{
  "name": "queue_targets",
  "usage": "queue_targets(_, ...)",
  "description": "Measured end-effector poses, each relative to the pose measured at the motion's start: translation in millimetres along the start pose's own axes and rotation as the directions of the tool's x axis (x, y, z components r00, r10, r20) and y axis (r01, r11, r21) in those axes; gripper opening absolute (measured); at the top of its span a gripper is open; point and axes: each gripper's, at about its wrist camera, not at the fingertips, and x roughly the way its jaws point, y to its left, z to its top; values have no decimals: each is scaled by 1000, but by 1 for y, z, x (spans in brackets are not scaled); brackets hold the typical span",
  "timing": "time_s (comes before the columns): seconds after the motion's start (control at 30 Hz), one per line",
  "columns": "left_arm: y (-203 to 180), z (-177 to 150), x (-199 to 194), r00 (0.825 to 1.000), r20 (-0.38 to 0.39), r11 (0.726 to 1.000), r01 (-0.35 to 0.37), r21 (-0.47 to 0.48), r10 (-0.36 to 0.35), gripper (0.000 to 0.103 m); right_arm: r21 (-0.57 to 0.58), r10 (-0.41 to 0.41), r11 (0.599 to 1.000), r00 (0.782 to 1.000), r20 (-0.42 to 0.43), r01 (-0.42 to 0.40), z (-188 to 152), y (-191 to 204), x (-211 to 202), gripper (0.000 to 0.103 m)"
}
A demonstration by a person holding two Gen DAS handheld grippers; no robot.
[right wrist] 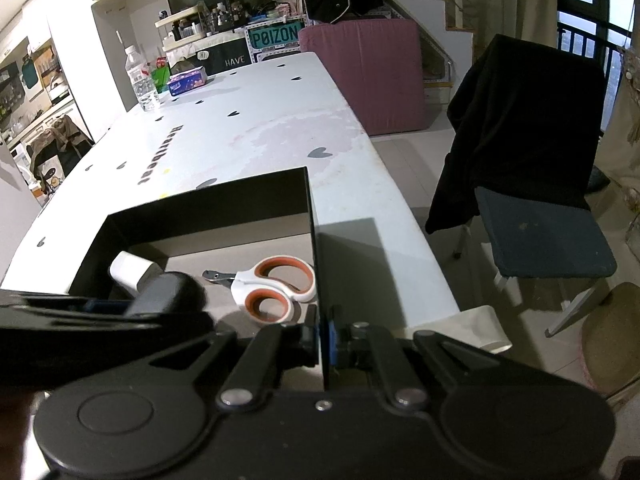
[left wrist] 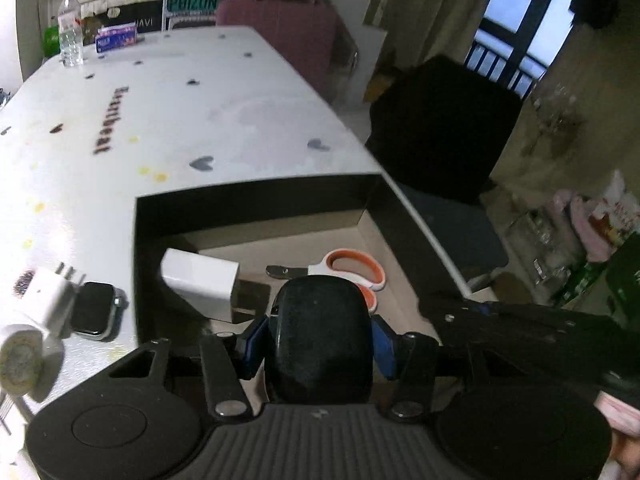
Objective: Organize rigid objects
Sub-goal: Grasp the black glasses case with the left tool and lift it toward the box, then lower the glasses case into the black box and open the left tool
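A black rounded case is being gripped by the left gripper above the black box — whose right wall is being pinched by the closed right gripper; inside are lying scissors and a white charger.

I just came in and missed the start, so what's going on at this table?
A person is sorting small items into a black box on the table. The left hand-held gripper holds a dark rounded object over the box, which already contains a white charger and orange-handled scissors. The right hand-held gripper is clamped on the box's side wall. A smartwatch and another white plug lie outside.
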Motion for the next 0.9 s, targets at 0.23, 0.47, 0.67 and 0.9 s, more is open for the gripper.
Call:
queue_targets(0.23,4,6,34,998,-39,998,-55,-7,55,54,1,2,1000,1000,1,-2,1,-1,0,5)
queue_targets(0.47,15,13,44,998,-34,997,-52,-52,50,55,2,3,1000,1000,2,-3,0,-1,-1,5)
queue_targets(0.67,9,12,31,999,-29,999,-28,-17,28,73,3,3,1000,1000,3,-3,0,-1,-1,5)
queue_targets(0.9,7,3,0,1000,-1,1000,-10,10,10,74,5,5,1000,1000,3,-5,1,-2,-1,5)
